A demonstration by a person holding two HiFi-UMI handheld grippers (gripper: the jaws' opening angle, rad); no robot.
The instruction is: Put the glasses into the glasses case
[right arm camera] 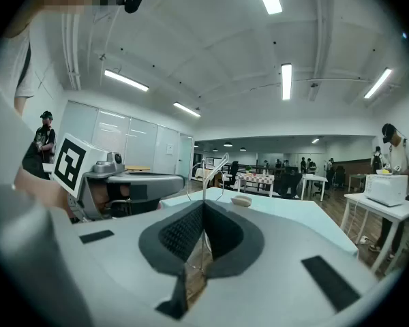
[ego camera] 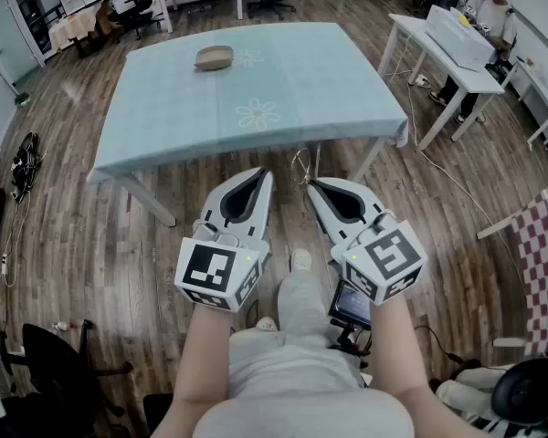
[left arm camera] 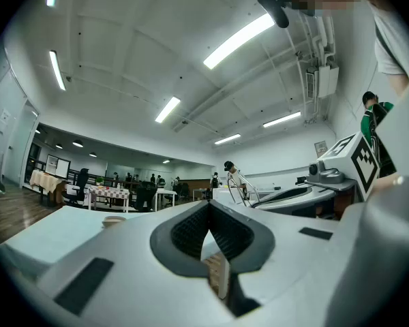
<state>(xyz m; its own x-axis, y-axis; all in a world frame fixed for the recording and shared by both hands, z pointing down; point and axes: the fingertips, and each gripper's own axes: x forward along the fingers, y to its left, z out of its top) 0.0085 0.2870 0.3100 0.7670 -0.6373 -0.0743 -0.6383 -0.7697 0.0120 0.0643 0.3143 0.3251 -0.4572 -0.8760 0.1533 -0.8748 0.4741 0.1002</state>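
Observation:
The tan glasses case lies shut on the far left part of the table with the light blue cloth; it also shows small in the left gripper view and the right gripper view. Both grippers hang side by side in front of the table's near edge, pointing at it. My right gripper is shut on thin wire-framed glasses, which stick up past its tip. The glasses also show beside it in the left gripper view. My left gripper is shut with nothing between its jaws.
White desks with a seated person stand at the right. A red-checked table is at the near right, and a black chair at the near left. Cables lie on the wooden floor at the left.

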